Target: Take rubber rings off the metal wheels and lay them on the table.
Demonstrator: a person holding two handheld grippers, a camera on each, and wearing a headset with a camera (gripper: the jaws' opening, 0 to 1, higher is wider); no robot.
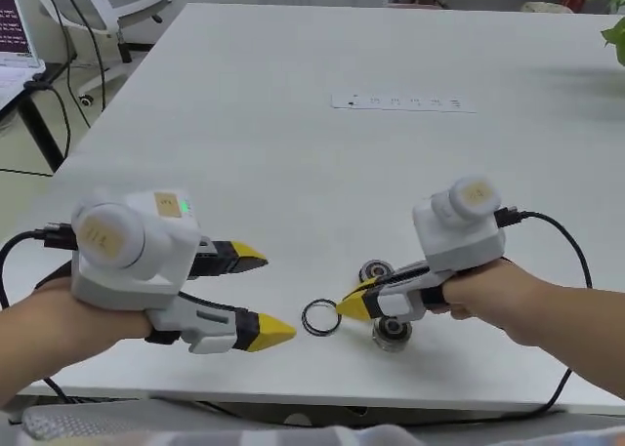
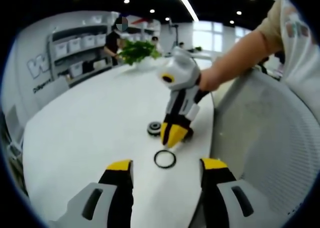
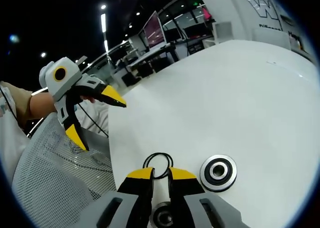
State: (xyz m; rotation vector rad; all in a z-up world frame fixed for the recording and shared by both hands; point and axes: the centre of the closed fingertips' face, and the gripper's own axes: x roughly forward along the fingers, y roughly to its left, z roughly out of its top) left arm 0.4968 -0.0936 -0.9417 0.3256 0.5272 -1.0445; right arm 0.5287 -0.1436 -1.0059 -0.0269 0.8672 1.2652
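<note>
A black rubber ring (image 1: 319, 317) (image 2: 165, 159) (image 3: 157, 163) lies flat on the white table (image 1: 322, 173). The right gripper (image 1: 350, 306) (image 2: 174, 136) (image 3: 161, 175) points at it, and the ring's near edge sits in the narrow gap between the yellow tips, which stand slightly apart. Two metal wheels rest beside that gripper, one behind it (image 1: 376, 270) (image 2: 154, 128) (image 3: 217, 172) and one under it (image 1: 393, 332) (image 3: 163, 216). The left gripper (image 1: 262, 292) (image 2: 166, 167) (image 3: 97, 115) stands open and empty, a short way left of the ring.
The table's near edge (image 1: 293, 402) runs just below both grippers. A small label strip (image 1: 402, 102) lies mid-table. A cable (image 1: 571, 270) trails from the right gripper. Chairs and a desk stand off the far left corner (image 1: 88, 36).
</note>
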